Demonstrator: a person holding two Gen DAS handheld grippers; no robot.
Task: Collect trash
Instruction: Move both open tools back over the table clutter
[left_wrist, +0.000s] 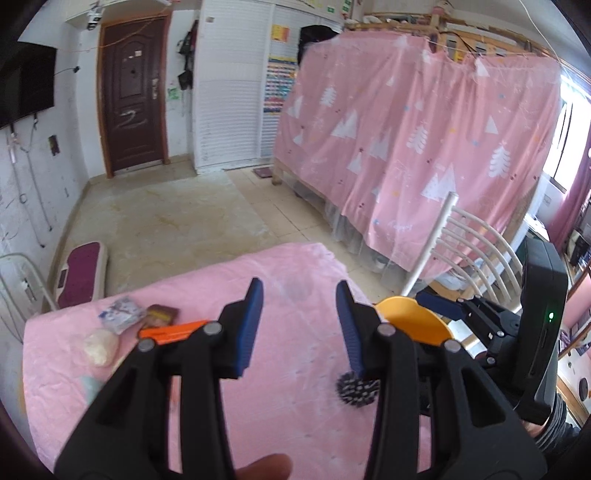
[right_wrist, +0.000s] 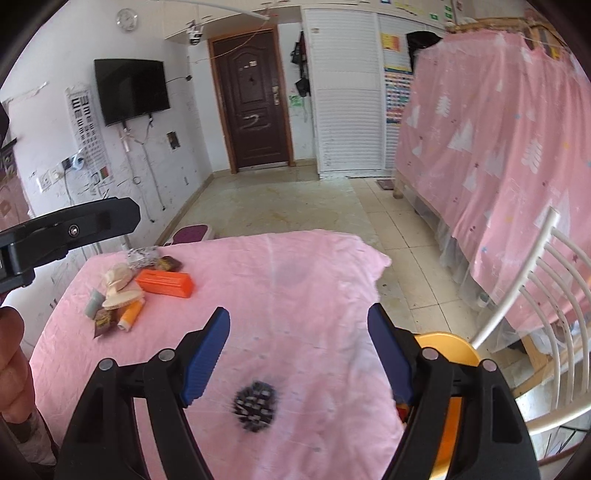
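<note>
Two handheld grippers hover with jaws spread wide and empty over a table draped in a pink cloth (right_wrist: 303, 280), trash still uncollected.

An orange bin (right_wrist: 448, 345) sits at the table's right edge beside the right gripper (right_wrist: 297, 349). A small pile of trash (right_wrist: 122, 291) lies far left, well apart from the left gripper (left_wrist: 299, 325); likely light, crushable wrappers, best pinched at an edge. A black-and-white spiky ball (right_wrist: 255, 406) rests below the right fingers.

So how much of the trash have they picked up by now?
Apparently none yet. Left gripper and right gripper both hang open and empty. The litter pile, orange box and black spiky ball all still lie on the pink tablecloth; the orange bin waits alongside.
</note>
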